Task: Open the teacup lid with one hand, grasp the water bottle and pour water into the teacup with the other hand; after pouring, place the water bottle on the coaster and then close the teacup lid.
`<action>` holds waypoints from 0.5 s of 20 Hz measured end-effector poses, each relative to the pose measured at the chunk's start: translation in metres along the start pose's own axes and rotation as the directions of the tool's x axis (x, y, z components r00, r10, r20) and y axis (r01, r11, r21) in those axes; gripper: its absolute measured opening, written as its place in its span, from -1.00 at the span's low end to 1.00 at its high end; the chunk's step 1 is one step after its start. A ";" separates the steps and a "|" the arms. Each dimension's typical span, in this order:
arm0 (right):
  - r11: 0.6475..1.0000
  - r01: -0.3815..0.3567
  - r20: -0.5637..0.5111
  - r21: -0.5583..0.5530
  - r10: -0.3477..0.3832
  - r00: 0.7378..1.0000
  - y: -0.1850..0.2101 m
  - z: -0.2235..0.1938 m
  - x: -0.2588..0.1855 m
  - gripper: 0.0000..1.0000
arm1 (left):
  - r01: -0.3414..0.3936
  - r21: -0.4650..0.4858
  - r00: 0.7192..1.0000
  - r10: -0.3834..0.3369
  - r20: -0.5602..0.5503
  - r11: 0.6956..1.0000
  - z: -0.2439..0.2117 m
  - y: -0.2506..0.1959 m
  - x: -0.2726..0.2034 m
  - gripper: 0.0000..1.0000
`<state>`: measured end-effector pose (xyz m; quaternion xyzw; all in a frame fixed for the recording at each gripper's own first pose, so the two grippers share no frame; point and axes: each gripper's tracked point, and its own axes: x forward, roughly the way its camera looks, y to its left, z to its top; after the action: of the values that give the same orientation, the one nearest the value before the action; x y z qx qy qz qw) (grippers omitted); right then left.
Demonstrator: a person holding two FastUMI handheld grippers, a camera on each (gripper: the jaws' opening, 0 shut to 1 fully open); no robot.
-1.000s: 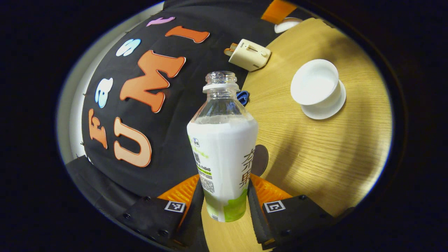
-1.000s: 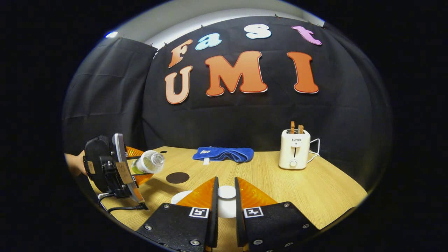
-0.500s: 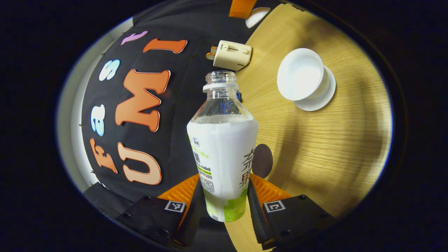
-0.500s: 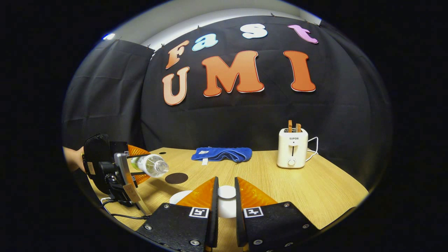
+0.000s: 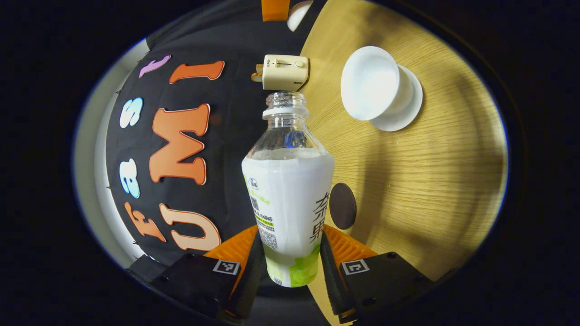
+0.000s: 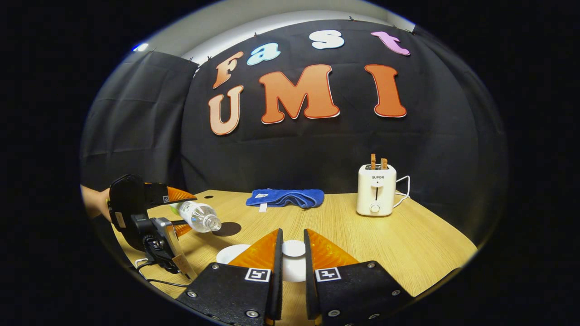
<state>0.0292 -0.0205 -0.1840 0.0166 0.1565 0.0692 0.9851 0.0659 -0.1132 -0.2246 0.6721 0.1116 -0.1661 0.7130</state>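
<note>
left gripper view: the left gripper is clenched on the water bottle, both orange fingers pressing its labelled lower body. the uncapped neck points ahead; the open teacup on its saucer sits ahead to the right, the dark coaster just right of the bottle.

right gripper view: the right gripper grips the white teacup lid between its fingers. far left, the bottle hangs tilted, neck downward, near the coaster.

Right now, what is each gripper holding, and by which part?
The left gripper clamps the water bottle by its lower body, near the base. The right gripper pinches the teacup lid by its top knob.
</note>
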 end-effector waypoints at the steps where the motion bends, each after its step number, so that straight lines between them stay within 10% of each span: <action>1: 1.000 -0.001 0.000 0.000 0.001 1.000 0.000 0.000 0.000 -0.57 | -0.007 0.012 1.000 0.007 0.001 1.000 0.000 0.004 0.000 0.34; 10: 1.000 0.001 -0.003 0.003 -0.001 1.000 -0.001 -0.003 0.000 -0.57 | -0.062 0.141 0.998 0.060 0.019 0.988 0.006 0.017 -0.002 0.34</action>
<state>0.0284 -0.0209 -0.1868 0.0180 0.1582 0.0684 0.9849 0.0705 -0.1183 -0.2075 0.7229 0.0737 -0.1564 0.6689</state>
